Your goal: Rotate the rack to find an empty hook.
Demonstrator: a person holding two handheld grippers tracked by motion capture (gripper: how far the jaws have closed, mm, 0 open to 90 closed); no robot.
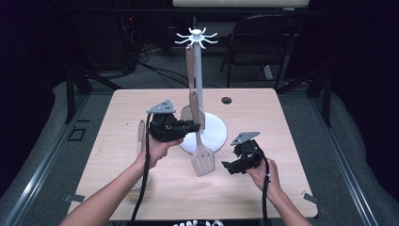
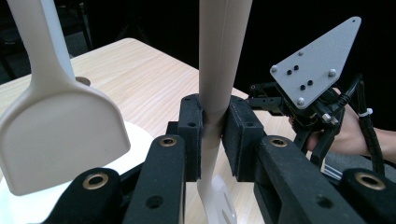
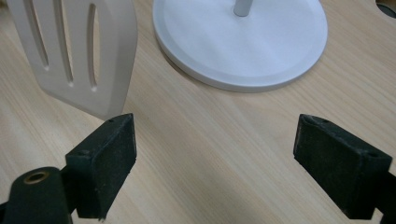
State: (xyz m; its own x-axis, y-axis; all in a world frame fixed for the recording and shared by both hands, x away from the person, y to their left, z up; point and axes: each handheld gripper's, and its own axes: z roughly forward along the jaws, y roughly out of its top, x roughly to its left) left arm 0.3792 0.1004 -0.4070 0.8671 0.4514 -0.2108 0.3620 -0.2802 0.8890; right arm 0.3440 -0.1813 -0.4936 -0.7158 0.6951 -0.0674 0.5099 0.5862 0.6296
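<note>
From the high view, the left tongs (image 1: 196, 126) hold the turner (image 1: 201, 149) by its handle, above the bench (image 1: 263, 108) near the stand (image 1: 205, 133). In the left gripper view, both pads (image 2: 239, 135) clamp the handle. In the right gripper view, the right tongs (image 3: 215, 154) stand apart, low over the bench.
</note>
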